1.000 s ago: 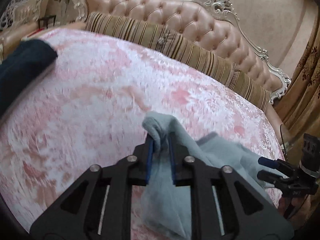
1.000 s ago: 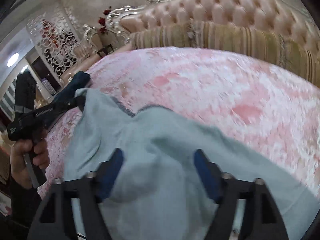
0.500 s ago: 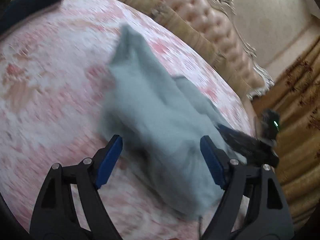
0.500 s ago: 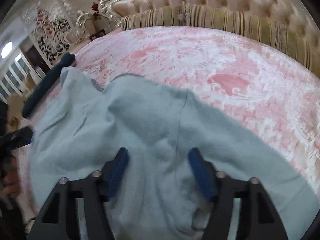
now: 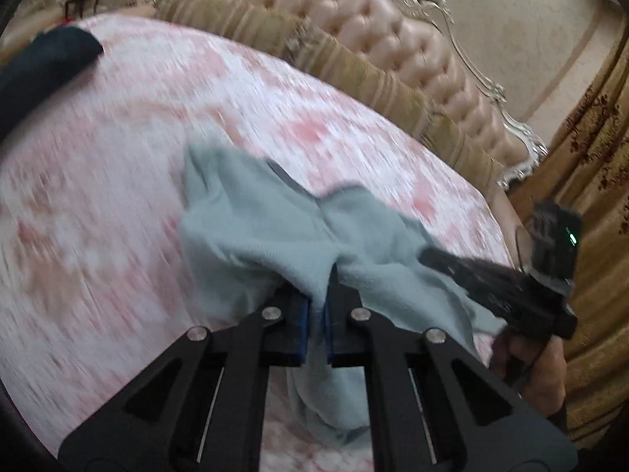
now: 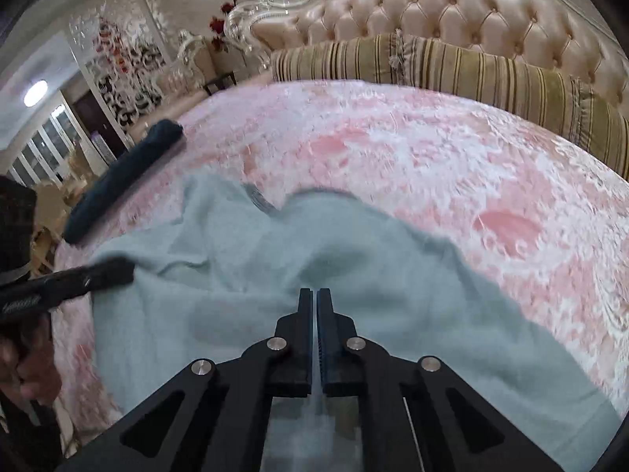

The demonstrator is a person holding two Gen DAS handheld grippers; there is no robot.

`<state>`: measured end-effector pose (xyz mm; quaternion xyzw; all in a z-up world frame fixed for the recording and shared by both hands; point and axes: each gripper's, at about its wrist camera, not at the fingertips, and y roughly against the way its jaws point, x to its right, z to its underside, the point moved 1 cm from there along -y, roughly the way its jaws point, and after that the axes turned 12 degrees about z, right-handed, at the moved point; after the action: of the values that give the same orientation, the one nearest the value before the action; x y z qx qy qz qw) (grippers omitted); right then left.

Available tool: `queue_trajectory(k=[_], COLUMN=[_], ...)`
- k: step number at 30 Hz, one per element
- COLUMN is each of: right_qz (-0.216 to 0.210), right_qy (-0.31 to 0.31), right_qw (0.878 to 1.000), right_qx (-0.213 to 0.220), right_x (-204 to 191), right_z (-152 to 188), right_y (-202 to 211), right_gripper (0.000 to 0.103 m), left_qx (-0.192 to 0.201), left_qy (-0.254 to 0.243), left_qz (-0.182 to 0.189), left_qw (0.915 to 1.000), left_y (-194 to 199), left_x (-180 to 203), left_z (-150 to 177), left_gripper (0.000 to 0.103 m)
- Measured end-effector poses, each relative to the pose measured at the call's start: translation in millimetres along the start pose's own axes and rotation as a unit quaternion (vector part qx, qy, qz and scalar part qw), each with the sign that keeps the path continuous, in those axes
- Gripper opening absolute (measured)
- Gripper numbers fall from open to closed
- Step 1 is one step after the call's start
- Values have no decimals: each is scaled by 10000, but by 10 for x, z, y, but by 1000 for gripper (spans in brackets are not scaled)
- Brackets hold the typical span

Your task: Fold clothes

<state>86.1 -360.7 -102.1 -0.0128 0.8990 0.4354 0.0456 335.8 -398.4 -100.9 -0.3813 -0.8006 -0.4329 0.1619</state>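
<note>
A pale blue-grey garment (image 5: 255,228) (image 6: 236,267) lies rumpled on the pink patterned bedspread (image 5: 118,137) (image 6: 432,157). My left gripper (image 5: 316,306) is shut on a fold of it, the cloth pinched between the blue pads. My right gripper (image 6: 314,293) is shut with its tips sunk into the garment's middle, and fabric gathers toward them. In the left wrist view the right gripper (image 5: 428,255) rests on the cloth's right side. In the right wrist view the left gripper (image 6: 118,271) touches the garment's left edge.
A dark navy folded garment (image 5: 43,63) (image 6: 122,181) lies at the bed's far left. A striped bolster (image 5: 354,74) (image 6: 452,67) runs along the tufted headboard (image 5: 354,11). Golden curtains (image 5: 589,157) hang to the right. A hand (image 5: 538,369) (image 6: 27,362) holds each gripper.
Both grippers stood open over the garment half a second ago and have shut on it. The left one had let go of the cloth before that.
</note>
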Motion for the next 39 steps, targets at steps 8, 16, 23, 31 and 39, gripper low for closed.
queue_trajectory(k=[8, 16, 23, 31, 39], right_qz=[289, 388, 746, 95, -500], right_qy=[-95, -173, 41, 777, 190], right_qw=[9995, 9991, 9971, 9967, 9984], right_qx=[-3, 6, -125, -224, 178], right_x=[100, 278, 446, -53, -125], right_z=[-140, 88, 164, 129, -11], right_y=[-28, 112, 99, -115, 39], right_gripper=[71, 85, 85, 85, 17], left_qx=[407, 494, 787, 733, 729], left_qy=[-1, 291, 571, 772, 1165], left_qz=[-460, -590, -364, -88, 52], left_qw=[9981, 9966, 9946, 9943, 9905], left_y=[24, -27, 333, 526, 559], left_x=[-391, -683, -693, -733, -936], left_z=[-503, -441, -201, 137, 271], left_gripper=[7, 12, 70, 70, 70])
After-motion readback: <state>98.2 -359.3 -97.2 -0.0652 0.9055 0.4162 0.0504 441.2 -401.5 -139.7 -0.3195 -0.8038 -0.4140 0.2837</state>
